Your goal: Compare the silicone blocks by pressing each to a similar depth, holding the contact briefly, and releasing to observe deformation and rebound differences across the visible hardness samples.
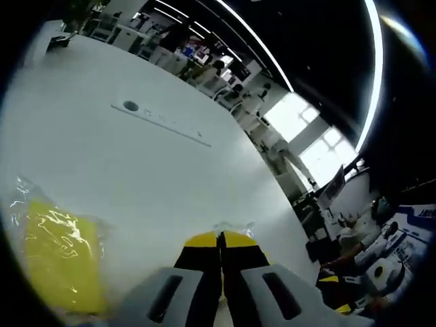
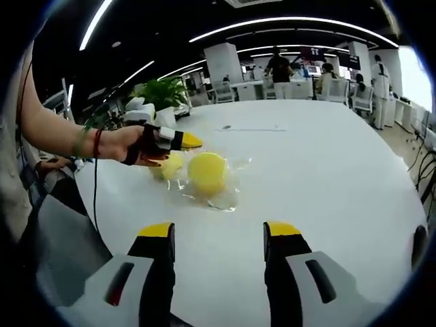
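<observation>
Right gripper view: right claw [image 2: 219, 235] gapes before glossy film-wrapped yellow blocks [image 2: 206, 173]; left claw [image 1: 221, 240] pinched together.

office | desks [image 2: 286, 85], ceiling light strips [image 2: 286, 22] (open-plan) | potted plant [image 2: 163, 92]

In the left gripper view, the left gripper [image 1: 220, 240] has its two yellow-tipped jaws pressed together with no gap between them. In the right gripper view, the same gripper [image 2: 182, 140] shows at the far left, held in the person's hand [image 2: 133, 145], whose bare forearm [image 2: 54, 129] reaches in from the left with bands at the wrist. The right gripper [image 2: 219, 230] sits near, its jaws wide apart and holding nothing.
</observation>
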Tool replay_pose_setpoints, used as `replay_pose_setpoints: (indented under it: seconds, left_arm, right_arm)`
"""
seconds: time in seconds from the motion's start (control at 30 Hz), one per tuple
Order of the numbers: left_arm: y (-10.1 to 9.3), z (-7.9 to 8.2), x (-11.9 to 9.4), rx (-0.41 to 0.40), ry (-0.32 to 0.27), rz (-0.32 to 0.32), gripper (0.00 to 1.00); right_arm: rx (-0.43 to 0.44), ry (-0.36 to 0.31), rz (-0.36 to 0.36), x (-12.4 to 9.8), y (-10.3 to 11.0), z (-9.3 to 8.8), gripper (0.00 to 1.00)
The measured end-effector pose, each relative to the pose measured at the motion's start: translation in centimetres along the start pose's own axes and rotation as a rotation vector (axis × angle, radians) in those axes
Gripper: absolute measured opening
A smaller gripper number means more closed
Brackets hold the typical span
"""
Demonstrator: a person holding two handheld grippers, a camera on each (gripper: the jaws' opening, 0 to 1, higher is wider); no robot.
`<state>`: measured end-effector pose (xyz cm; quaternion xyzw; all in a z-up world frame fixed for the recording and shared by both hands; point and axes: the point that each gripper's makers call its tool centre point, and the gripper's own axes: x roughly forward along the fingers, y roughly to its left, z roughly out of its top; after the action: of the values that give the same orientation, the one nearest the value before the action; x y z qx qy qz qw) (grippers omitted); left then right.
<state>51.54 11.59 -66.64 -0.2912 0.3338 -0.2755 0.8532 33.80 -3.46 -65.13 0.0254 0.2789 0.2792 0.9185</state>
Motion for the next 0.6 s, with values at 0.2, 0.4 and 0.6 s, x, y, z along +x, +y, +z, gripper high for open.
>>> replay_pose_setpoints:
  seconds: [0.2, 0.4, 0.6]
  left_arm:
    - [-2.0, 0.1, -0.8, 0.009, 0.001, -0.046, 0.00]
    - [-4.1, -0.2, -1.9, 0.081, 0.016, -0.089, 0.00]
    - [-5.0, 0.0, -3.0, 0.123, 0.009, -0.108, 0.00]
  right_arm:
    - [-0.019, -0.004, 0.002, -0.3, 0.5, 0.4, 0.47]
    - [-0.036, -0.009, 0.008, -0.5, 1.0, 0.8, 0.47]
    - [-0.056, -0.020, 0.010, -0.9, 1.5, 1.6, 0.47]
